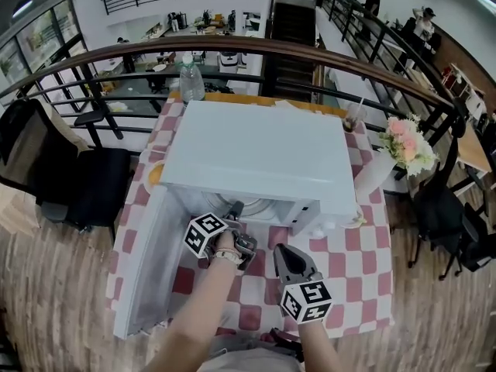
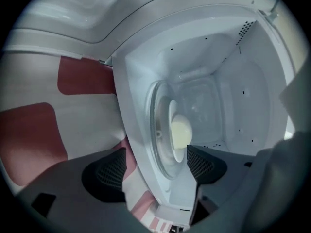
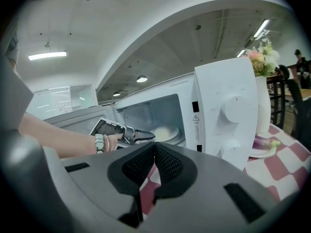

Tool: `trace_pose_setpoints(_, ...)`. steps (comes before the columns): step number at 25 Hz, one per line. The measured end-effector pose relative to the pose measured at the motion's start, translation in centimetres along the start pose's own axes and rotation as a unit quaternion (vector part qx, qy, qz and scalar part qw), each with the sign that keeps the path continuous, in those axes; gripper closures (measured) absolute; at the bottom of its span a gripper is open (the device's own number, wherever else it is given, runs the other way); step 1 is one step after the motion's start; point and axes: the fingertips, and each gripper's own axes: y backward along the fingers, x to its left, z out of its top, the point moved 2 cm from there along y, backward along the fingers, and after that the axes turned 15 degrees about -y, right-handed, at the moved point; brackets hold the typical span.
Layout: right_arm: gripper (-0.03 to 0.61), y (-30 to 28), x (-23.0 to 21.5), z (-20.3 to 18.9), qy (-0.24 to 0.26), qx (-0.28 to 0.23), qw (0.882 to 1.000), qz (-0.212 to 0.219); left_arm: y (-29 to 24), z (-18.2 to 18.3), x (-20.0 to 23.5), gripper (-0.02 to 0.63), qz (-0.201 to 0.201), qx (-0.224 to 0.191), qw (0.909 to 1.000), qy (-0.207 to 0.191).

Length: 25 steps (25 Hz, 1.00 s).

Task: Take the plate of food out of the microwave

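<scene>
The white microwave (image 1: 256, 161) stands on the checkered table (image 1: 360, 258) with its door (image 1: 147, 262) swung open to the left. Inside, a white plate with a pale mound of food (image 2: 181, 132) rests on the glass turntable (image 2: 158, 130). My left gripper (image 1: 235, 210) is at the mouth of the cavity, rolled on its side, jaws open and nothing between them (image 2: 155, 166); the plate lies just beyond its fingertips. The right gripper view shows that gripper (image 3: 138, 135) pointing at the plate (image 3: 165, 131). My right gripper (image 1: 280, 252) hovers in front of the microwave, shut and empty (image 3: 154, 161).
A water bottle (image 1: 191, 80) stands behind the microwave. A vase of flowers (image 1: 407, 142) is at the table's right edge, a small plate with a purple item (image 3: 262, 145) beside the microwave's knob panel (image 3: 233, 108). A railing (image 1: 232, 49) runs behind the table.
</scene>
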Motion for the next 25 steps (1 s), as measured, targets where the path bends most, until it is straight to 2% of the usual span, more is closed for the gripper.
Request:
trace_pose_setpoints(6, 0.554, -0.6, -0.8, -0.1, -0.01, 0.004, 1.0, -0.006, -1.7, 0.4, 0.4, 0.238, 0.016, -0.006, 0.9971, 0.074)
trace_pose_setpoints(14, 0.554, -1.3, -1.6, 0.3, -0.016, 0.007, 1.0, -0.01, -2.5, 0.2, 1.1, 0.247, 0.081, -0.001, 0.9933, 0.082)
trace_pose_setpoints(19, 0.554, -1.5, -1.7, 0.2, -0.014, 0.011, 1.0, -0.008, -2.6, 0.1, 1.1, 0.258, 0.084, 0.009, 0.9932, 0.08)
trace_pose_setpoints(25, 0.554, -1.2, -1.4, 0.3, -0.007, 0.012, 1.0, -0.001, -2.0, 0.1, 1.2, 0.271, 0.088, -0.001, 0.9924, 0.086)
